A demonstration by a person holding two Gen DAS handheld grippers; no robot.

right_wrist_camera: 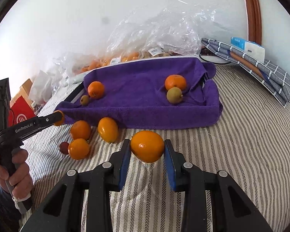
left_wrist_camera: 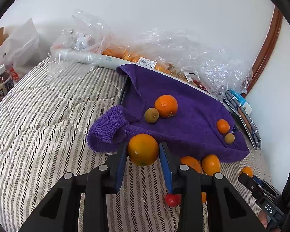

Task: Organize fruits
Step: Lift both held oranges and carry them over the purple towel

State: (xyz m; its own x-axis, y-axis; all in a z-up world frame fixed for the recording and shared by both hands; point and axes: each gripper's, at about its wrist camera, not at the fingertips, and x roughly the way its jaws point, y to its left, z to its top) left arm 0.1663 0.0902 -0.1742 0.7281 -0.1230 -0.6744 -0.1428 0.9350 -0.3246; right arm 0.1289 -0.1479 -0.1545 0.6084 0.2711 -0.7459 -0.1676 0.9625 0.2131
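Note:
My left gripper [left_wrist_camera: 143, 150] is shut on an orange [left_wrist_camera: 143, 149] and holds it just in front of the purple-towel-lined tray [left_wrist_camera: 183, 119]. My right gripper [right_wrist_camera: 147, 147] is shut on another orange [right_wrist_camera: 147, 146] above the striped bedding, in front of the tray [right_wrist_camera: 145, 114]. On the towel lie two oranges [right_wrist_camera: 175, 82] [right_wrist_camera: 95, 89], each with a small green-brown fruit [right_wrist_camera: 174, 95] [right_wrist_camera: 84, 99] beside it. Three loose oranges [right_wrist_camera: 107, 129] [right_wrist_camera: 80, 130] [right_wrist_camera: 78, 148] and a small red fruit [right_wrist_camera: 64, 147] lie on the bedding before the tray.
Clear plastic bags of oranges [left_wrist_camera: 137, 58] lie behind the tray against the white wall. Folded checked cloths [right_wrist_camera: 247, 63] lie to the tray's right. A drink bottle [left_wrist_camera: 2, 81] and white bag [left_wrist_camera: 19, 44] stand far left. Striped bedding [left_wrist_camera: 38, 125] covers the surface.

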